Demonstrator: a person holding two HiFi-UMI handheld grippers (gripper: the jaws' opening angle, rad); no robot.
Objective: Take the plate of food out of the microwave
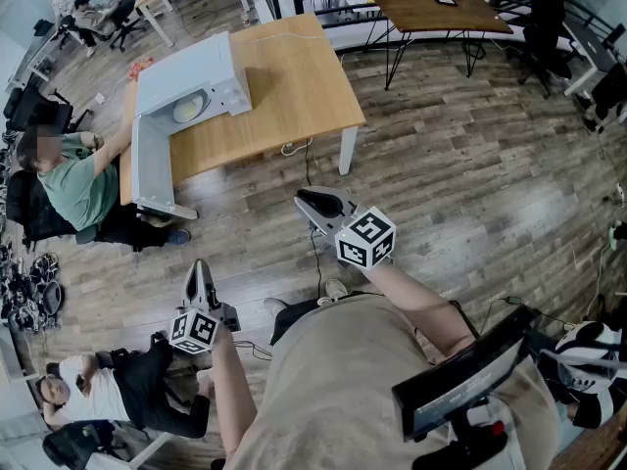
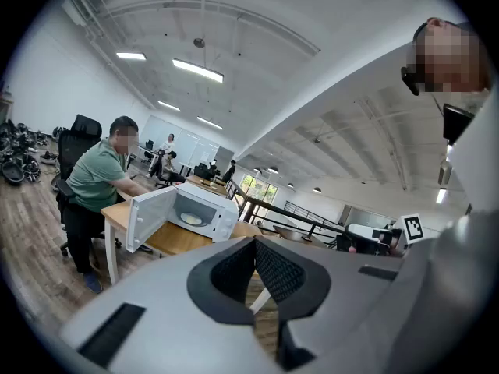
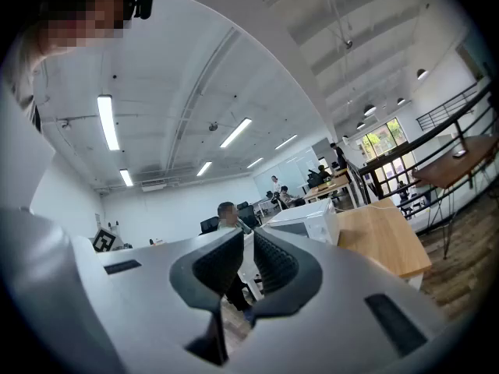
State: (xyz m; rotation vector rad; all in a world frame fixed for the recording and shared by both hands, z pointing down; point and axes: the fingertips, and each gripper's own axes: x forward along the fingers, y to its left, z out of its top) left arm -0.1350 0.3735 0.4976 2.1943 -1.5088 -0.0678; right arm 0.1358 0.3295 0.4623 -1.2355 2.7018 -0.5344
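A white microwave (image 1: pixel 191 86) stands on the left end of a wooden table (image 1: pixel 294 86), its door (image 1: pixel 152 164) swung wide open. Inside lies a pale plate of food (image 1: pixel 189 109). The left gripper view also shows the microwave (image 2: pixel 204 209), its door (image 2: pixel 148 220) and the plate (image 2: pixel 191 219) far ahead. My left gripper (image 1: pixel 199 270) is low and well short of the table, jaws together, empty. My right gripper (image 1: pixel 309 202) is held nearer the table's front edge, also shut and empty. In the right gripper view the microwave (image 3: pixel 308 220) shows from its side.
A person in a green shirt (image 1: pixel 78 189) sits at the table's left end beside the open door. Another person (image 1: pixel 127 390) sits low at the left. Office chairs (image 1: pixel 24 213) and further tables (image 1: pixel 431 3) stand around. A cable (image 1: pixel 294 148) hangs off the table's front.
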